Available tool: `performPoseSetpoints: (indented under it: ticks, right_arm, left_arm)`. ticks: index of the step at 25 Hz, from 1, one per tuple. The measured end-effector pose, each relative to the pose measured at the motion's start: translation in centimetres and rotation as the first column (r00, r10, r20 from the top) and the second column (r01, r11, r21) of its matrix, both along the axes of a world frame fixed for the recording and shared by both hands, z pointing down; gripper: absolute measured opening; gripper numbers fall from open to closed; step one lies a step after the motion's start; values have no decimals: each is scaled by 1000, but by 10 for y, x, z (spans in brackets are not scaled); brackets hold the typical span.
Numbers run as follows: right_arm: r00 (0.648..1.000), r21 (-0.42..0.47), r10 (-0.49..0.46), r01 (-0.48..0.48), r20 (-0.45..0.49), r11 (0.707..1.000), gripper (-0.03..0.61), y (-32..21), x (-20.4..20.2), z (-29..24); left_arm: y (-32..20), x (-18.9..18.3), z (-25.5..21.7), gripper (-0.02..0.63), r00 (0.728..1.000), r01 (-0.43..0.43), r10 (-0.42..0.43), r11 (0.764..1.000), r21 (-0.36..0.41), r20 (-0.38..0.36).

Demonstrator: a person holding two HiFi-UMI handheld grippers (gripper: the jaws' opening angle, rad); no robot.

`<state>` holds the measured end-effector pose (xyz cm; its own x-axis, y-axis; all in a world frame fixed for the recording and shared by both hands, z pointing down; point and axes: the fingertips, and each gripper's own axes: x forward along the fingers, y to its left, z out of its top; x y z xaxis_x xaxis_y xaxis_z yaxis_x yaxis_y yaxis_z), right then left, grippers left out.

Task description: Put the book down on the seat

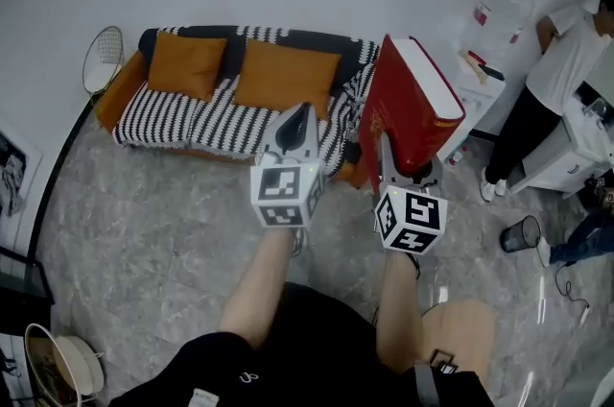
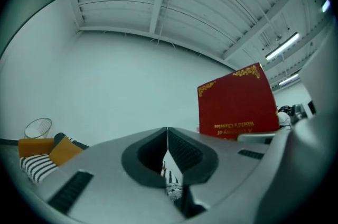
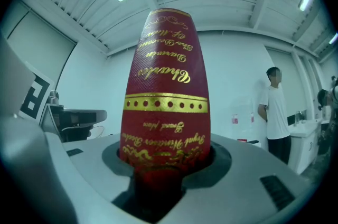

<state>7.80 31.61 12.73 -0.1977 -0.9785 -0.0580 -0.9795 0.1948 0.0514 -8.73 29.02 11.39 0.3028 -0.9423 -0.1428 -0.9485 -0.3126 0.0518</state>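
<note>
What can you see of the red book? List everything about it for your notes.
The red book is a thick hardcover with a textured cover, gold lettering and a gold dotted band on its spine, and a white page block. It is closed and upright, lettering upside down, its lower end clamped in the jaws of the right gripper. It is held in the air short of the striped sofa, touching nothing else.

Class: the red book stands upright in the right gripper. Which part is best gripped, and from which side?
Grip the red book across its two flat covers at the spine's lower end, coming from the spine side, as the right gripper does. The covers are parallel faces, and a hold by the spine likely keeps pages shut.
</note>
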Motion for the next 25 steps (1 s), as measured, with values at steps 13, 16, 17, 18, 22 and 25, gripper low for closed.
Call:
performPoseSetpoints:
  ticks: [13,16,17,18,22,25]
  right_arm:
    - [993,-103,79,-70,84,992,218,-244,5,13]
    - [993,-128,84,-73,84,989,218,-283,5,22]
    - [994,-128,79,-68,82,989,218,-293,2,22]
    - [994,-127,71,-61,77,990,218,-303,-1,22]
    - [997,-158,52,-44,48,986,218,-329,-6,31]
    - [998,-200,55,-47,37,979,218,-343,4,45]
  left_arm:
    - [-255,11,10,14,991,-83,93,991,-102,99]
    - [-293,15,15,14,989,-95,107,989,-117,100]
    - [-304,14,15,14,990,-95,106,988,-118,95]
    - [-314,14,17,14,990,-93,105,988,-122,90]
    - [-340,17,34,14,991,-99,111,981,-165,70]
    - [-355,20,50,14,994,-82,93,977,-197,47]
